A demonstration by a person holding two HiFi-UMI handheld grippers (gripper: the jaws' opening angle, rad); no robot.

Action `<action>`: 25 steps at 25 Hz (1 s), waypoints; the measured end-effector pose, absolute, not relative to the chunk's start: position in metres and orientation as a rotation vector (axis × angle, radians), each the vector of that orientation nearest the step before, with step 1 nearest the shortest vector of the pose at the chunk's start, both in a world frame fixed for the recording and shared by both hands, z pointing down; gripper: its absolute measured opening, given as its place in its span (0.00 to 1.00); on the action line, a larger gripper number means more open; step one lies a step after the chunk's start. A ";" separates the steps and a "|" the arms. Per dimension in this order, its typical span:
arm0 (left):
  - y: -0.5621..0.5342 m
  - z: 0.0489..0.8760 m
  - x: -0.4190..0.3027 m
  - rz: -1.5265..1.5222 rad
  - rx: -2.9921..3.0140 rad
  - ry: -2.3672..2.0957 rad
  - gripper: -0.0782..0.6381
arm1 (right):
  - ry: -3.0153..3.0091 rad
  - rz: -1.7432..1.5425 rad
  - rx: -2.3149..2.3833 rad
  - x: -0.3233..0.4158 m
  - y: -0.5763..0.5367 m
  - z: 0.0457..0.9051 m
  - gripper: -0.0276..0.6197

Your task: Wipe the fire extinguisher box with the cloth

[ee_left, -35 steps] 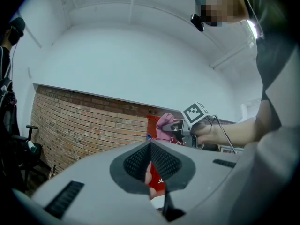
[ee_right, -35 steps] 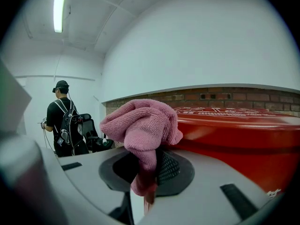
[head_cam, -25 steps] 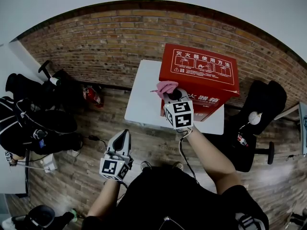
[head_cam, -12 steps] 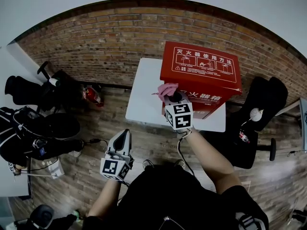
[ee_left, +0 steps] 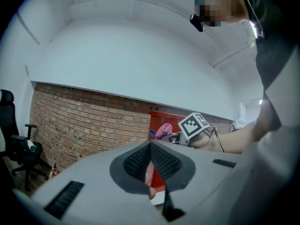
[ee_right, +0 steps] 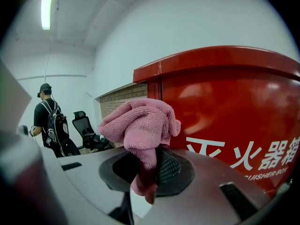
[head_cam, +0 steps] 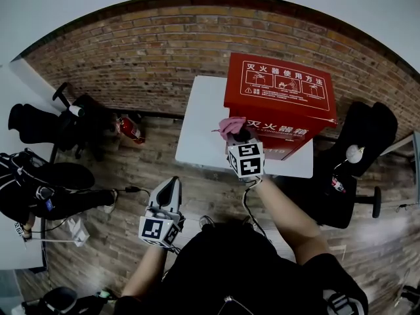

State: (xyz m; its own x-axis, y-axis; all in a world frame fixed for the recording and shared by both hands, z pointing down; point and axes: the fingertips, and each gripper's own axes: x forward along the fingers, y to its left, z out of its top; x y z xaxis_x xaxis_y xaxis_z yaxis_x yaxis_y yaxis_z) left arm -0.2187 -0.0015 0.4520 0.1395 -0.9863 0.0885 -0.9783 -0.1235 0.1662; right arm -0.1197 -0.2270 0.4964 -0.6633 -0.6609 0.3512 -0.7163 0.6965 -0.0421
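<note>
The right gripper stays clamped on the pink cloth, which has barely shifted from the front left corner of the red fire extinguisher box. The box sits at the white table's far right edge. The left gripper still hangs low, jaws together and empty.

A white tabletop stands by a brick wall on a wooden floor. A black office chair sits to its right. Another chair sits to its left, beside a small red object. A person with a backpack stands beneath a ceiling light.
</note>
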 end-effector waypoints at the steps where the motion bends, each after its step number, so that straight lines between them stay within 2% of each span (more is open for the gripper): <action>1: -0.001 0.453 -0.219 -0.061 2.221 -1.945 0.14 | -2.592 0.258 1.087 -0.120 -0.227 0.500 0.16; 25: 0.004 0.456 -0.213 -0.050 2.218 -1.923 0.14 | -2.557 0.211 1.058 -0.121 -0.226 0.532 0.16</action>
State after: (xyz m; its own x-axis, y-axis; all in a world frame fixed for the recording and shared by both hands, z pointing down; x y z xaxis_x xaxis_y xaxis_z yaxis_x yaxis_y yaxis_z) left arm -0.2127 0.0041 0.4563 0.1507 -0.9826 0.1084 -0.9757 -0.1301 0.1765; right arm -0.1208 -0.2258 0.5316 -0.6530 -0.6517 0.3859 -0.7061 0.7081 0.0011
